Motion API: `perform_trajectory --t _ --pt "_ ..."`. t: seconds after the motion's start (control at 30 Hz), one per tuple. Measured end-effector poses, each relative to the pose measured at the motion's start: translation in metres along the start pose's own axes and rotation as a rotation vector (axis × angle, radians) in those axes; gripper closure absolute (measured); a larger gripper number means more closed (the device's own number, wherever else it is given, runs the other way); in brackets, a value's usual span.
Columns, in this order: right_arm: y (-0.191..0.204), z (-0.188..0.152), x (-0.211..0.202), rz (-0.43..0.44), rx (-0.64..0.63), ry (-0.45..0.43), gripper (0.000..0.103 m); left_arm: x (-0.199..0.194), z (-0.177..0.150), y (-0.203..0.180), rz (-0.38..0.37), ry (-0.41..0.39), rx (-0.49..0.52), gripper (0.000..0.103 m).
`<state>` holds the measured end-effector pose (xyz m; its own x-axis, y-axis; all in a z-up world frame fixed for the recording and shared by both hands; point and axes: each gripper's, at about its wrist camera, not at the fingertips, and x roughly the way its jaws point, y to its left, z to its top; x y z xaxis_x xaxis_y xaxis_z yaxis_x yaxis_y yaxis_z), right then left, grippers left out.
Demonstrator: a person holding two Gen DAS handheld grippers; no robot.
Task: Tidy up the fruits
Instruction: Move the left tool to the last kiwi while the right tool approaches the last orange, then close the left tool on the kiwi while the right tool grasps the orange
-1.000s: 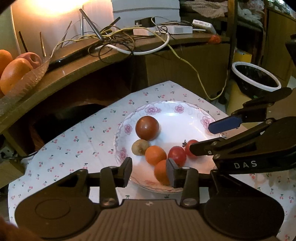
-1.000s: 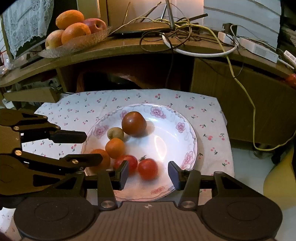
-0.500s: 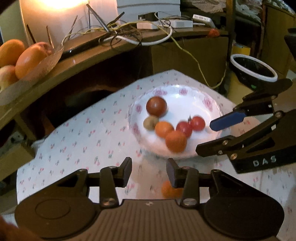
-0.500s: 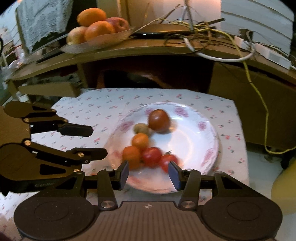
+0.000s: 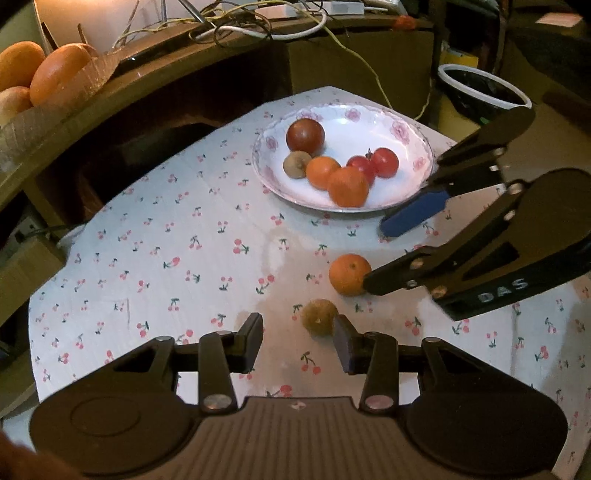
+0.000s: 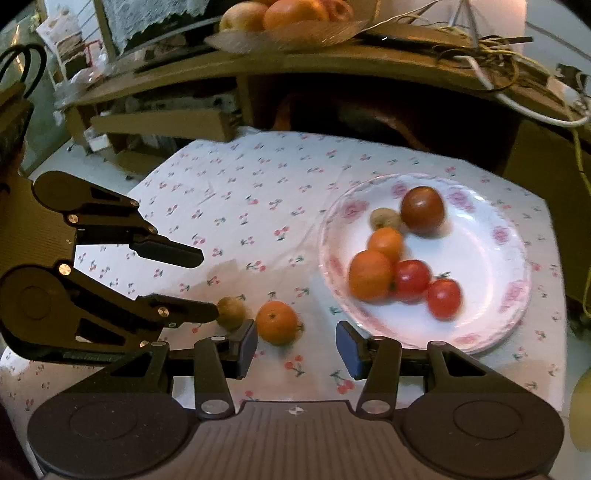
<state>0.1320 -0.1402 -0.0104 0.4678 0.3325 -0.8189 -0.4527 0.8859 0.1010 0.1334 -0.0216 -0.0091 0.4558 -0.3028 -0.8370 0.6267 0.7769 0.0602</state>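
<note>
A white flowered plate [image 5: 406,147] [image 6: 491,206] on the cherry-print cloth holds several fruits: a dark red tomato [image 5: 305,136], two red tomatoes [image 5: 384,161], two oranges [image 5: 347,186] and a small brown fruit [image 5: 296,164]. A loose orange [image 5: 349,274] [image 6: 277,322] and a loose brown fruit [image 5: 319,316] [image 6: 231,312] lie on the cloth in front of the plate. My left gripper [image 5: 298,341] [image 6: 207,282] is open, the brown fruit just beyond its right finger. My right gripper [image 6: 295,341] [image 5: 373,254] is open, close to the loose orange.
A wooden shelf [image 5: 147,77] runs behind the table, with a glass dish of oranges and apples [image 6: 288,18] and tangled cables [image 5: 258,26]. A black bin with a white rim [image 5: 484,92] stands to the right. Cardboard pieces [image 6: 159,125] lie at the far left.
Both grippers have pulled back from the plate toward the near side of the table. The loose orange and brown fruit on the cloth have come into view. Both grippers stay open.
</note>
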Motion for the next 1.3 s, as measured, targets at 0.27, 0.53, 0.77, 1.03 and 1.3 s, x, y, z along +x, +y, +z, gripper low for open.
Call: perform_trajectory --t 0.27,0.53,0.77,1.03,1.3 --pt "0.007 0.002 0.026 -0.002 -0.014 0.049 0.054 0.009 0.0 -0.004 -0.022 0.009 0.009 0.056" --pt "0.007 0.002 0.026 -0.012 -0.041 0.061 0.067 0.022 0.002 -0.008 -0.026 0.019 0.024 0.056" --pt "0.008 0.0 0.023 -0.001 -0.05 0.082 0.081 0.028 0.003 -0.011 -0.028 0.023 0.027 0.057" --pt "0.007 -0.001 0.02 -0.015 -0.059 0.077 0.088 0.029 0.004 -0.011 -0.026 0.016 0.034 0.065" --pt "0.009 -0.001 0.021 -0.034 -0.079 0.08 0.089 0.026 0.003 -0.009 -0.018 0.017 0.038 0.07"
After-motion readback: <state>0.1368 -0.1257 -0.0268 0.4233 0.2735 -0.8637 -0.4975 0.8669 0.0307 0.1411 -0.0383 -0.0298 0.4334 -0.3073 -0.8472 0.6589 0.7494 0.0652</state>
